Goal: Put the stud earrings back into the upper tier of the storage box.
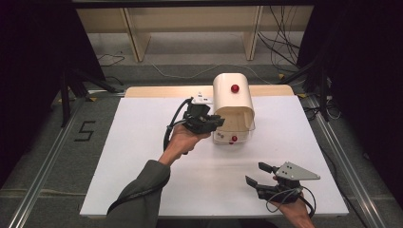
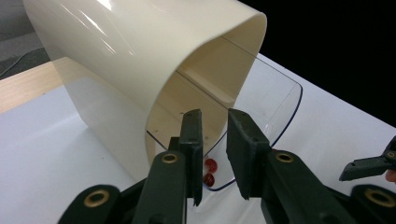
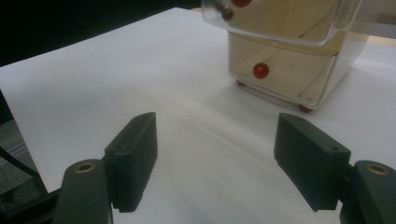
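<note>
A cream box (image 1: 233, 97) with a rounded top stands at the far middle of the white table (image 1: 142, 156). Its clear lid (image 1: 240, 124) is swung up and out toward me. My left gripper (image 1: 219, 121) reaches in from the box's left. In the left gripper view its jaws stand close together (image 2: 215, 116) either side of the small red knob (image 2: 210, 165) at the edge of the clear lid (image 2: 275, 102). Near the front right, my right gripper (image 1: 254, 172) rests open and holds nothing. The right gripper view (image 3: 217, 140) faces the box front (image 3: 289, 79) and its lower red knob (image 3: 260, 70).
Another red knob (image 1: 235, 88) sits on the box's top. A small white object (image 1: 203, 99) lies behind the box. Wooden shelving (image 1: 190, 28) and loose cables (image 1: 280, 47) lie beyond the table, and metal rails (image 1: 43, 171) run along both sides.
</note>
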{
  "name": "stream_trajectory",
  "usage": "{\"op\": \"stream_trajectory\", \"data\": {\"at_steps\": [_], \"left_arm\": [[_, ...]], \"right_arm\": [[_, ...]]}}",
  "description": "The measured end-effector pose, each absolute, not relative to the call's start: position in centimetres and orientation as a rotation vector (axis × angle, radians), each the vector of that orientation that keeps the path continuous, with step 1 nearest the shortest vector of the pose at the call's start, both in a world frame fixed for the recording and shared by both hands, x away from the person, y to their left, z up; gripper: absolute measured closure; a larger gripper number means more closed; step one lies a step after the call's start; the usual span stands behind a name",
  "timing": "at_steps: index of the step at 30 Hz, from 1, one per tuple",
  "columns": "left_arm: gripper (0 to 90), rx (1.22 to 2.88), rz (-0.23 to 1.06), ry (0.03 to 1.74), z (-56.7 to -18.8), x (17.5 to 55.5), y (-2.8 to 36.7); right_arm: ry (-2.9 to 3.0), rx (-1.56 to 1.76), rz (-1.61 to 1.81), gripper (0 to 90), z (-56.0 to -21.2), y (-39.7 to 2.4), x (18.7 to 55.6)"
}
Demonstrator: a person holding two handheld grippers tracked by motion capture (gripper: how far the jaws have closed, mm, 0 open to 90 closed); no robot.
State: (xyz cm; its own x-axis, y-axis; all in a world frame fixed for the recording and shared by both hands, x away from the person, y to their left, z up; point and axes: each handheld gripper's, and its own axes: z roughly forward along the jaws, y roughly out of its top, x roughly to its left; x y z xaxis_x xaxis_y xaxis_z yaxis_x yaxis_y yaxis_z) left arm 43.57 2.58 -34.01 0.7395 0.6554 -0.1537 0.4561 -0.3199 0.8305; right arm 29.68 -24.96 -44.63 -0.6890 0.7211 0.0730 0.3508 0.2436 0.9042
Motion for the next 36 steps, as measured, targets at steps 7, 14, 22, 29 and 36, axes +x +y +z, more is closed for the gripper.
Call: {"op": "stream_trajectory", "data": {"at_steps": [7, 14, 22, 29, 36], "left_arm": [[63.6, 1.959, 0.242, 0.836, -33.6, 43.3, 3.1], [51.2, 1.953, 0.218, 0.832, -33.3, 42.6, 3.6], [42.0, 1.916, 0.202, 0.827, -33.5, 41.5, 4.9], [36.0, 1.885, 0.202, 0.826, -34.5, 40.6, 6.7], [31.3, 1.889, 0.229, 0.806, -35.7, 39.7, 8.3]], "right_arm": [[2.164, 0.985, 1.426, 30.8, -44.6, -25.0, 29.7], [2.163, 0.985, 1.424, 30.8, -44.6, -25.0, 29.7], [2.164, 0.990, 1.426, 30.8, -44.6, -24.9, 29.7], [2.162, 0.990, 1.434, 30.8, -44.7, -25.0, 29.7], [2.169, 0.985, 1.438, 30.8, -44.7, -24.9, 29.8]]}}
